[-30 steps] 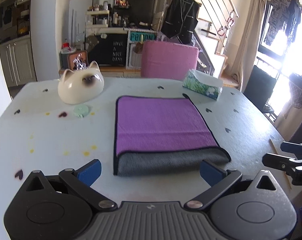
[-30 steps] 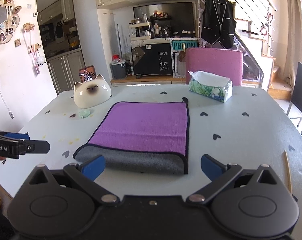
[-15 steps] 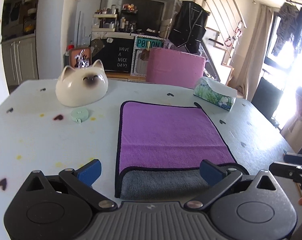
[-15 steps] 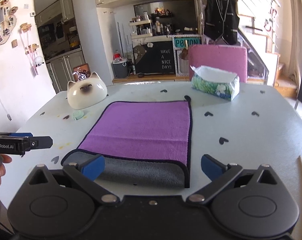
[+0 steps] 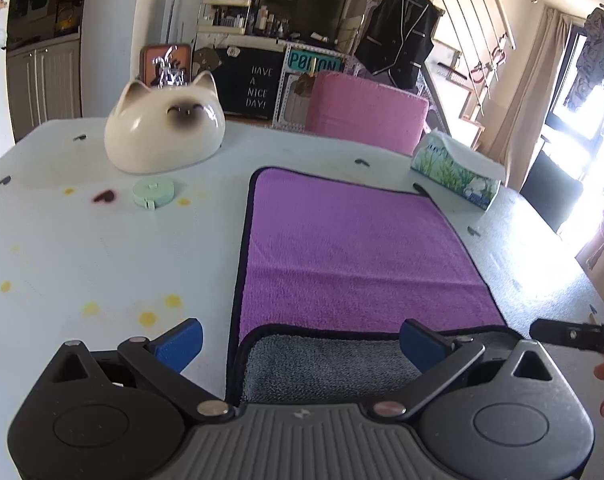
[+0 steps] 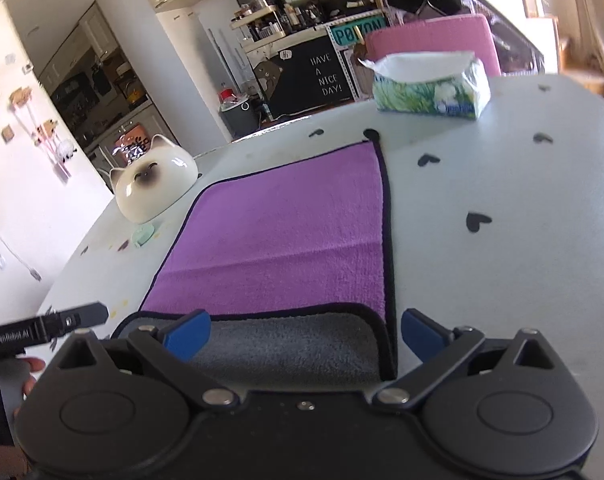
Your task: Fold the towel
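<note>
A purple towel (image 5: 354,248) with a black hem lies flat on the white table; its near edge is folded over and shows the grey underside (image 5: 326,360). It also shows in the right wrist view (image 6: 285,236), grey flap (image 6: 285,344) nearest. My left gripper (image 5: 299,344) is open and hovers over the towel's near left corner. My right gripper (image 6: 304,338) is open over the near right corner. Neither holds anything. Each gripper's tip shows at the edge of the other's view.
A cat-shaped ceramic bowl (image 5: 163,132) and a mint tape measure (image 5: 153,194) sit at the far left. A tissue box (image 5: 456,174) stands at the far right, also in the right wrist view (image 6: 430,88). A pink chair (image 5: 366,116) stands behind the table.
Both grippers have moved forward and down toward the towel's near folded edge; the grey flap now lies between their fingers. The towel has not moved.
</note>
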{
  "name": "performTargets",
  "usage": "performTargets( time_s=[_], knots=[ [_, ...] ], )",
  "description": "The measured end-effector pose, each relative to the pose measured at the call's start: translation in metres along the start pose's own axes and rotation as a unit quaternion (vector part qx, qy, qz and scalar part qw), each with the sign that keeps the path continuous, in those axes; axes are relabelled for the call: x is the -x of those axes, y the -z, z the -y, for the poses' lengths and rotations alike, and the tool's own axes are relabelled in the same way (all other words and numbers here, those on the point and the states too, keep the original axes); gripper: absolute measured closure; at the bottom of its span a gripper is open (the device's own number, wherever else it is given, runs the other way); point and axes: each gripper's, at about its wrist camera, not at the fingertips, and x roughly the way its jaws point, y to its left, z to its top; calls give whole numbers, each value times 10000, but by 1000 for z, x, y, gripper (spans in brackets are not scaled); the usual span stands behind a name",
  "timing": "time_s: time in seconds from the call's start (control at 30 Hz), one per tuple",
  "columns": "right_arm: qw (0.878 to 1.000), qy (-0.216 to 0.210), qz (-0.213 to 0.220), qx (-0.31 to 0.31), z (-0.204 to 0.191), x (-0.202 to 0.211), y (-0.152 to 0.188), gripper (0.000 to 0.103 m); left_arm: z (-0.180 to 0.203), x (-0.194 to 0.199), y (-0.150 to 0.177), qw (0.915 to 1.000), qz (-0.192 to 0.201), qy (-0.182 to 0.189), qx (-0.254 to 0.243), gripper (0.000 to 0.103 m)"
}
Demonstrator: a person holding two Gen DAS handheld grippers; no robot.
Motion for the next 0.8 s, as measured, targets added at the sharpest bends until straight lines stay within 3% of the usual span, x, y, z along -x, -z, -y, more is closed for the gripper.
performTargets(
  time_s=[0.07, 0.27, 0.4, 0.6, 0.8],
  knots=[
    [9999, -65, -19, -91, 7, -7, -1, 7, -3, -5, 1, 10000, -54, -16, 11, 0],
    [9990, -194, -305, -278, 22, -28, 0, 34, -12, -14, 2, 9998, -181, 58, 90, 3],
    [9990, -216, -312, -245, 24, -30, 1, 49, -15, -19, 3, 9991, -295, 231, 217, 11],
    [9991, -165, -285, -260, 28, -26, 2, 59, -19, -26, 7, 9975, -489, 425, 297, 22],
    [9992, -155, -305, -196, 28, -24, 4, 62, -21, -28, 8, 9968, -551, 462, 335, 30]
  ],
)
